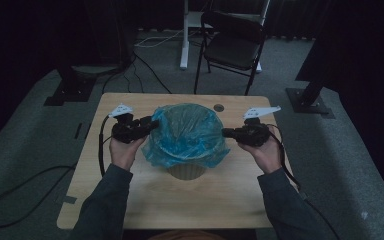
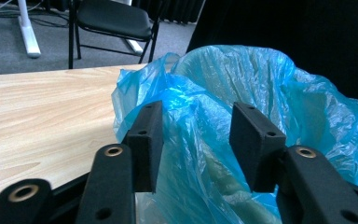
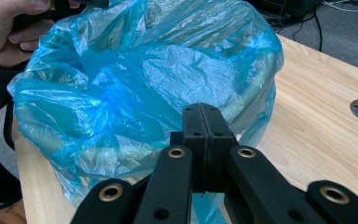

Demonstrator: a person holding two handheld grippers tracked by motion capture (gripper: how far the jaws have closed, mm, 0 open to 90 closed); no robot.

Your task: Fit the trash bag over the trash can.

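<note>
**Settling the blue liner over the bin rim**

I stand at the table (image 1: 130,200) with the small bin (image 1: 186,171) straight ahead of me and a claw on either side of it. The blue bag (image 1: 186,134) is already draped into the bin and folded out over the rim, which is why I hold both claws up at rim height: that is where the plastic still needs tugging to sit evenly.

My right claw (image 3: 204,140) has its jaws pressed flat together, pad against pad. It sits hard against the near side of the bag, with the liner's overhang spreading just beyond and below the tips. I cannot tell whether a thin fold of film is pinched between the pads or whether they merely rest against it.

My left claw (image 2: 200,135) stands well open, a clear gap between the pads. A loose ruffle of the bag rises in that gap and just ahead of it, but neither pad presses on it, so this claw holds nothing. I judge that side is let go so the film can settle, or be gripped again lower on the overhang.

Beyond the bin, a folding chair (image 1: 232,45) stands on the floor past the table's far edge.
</note>
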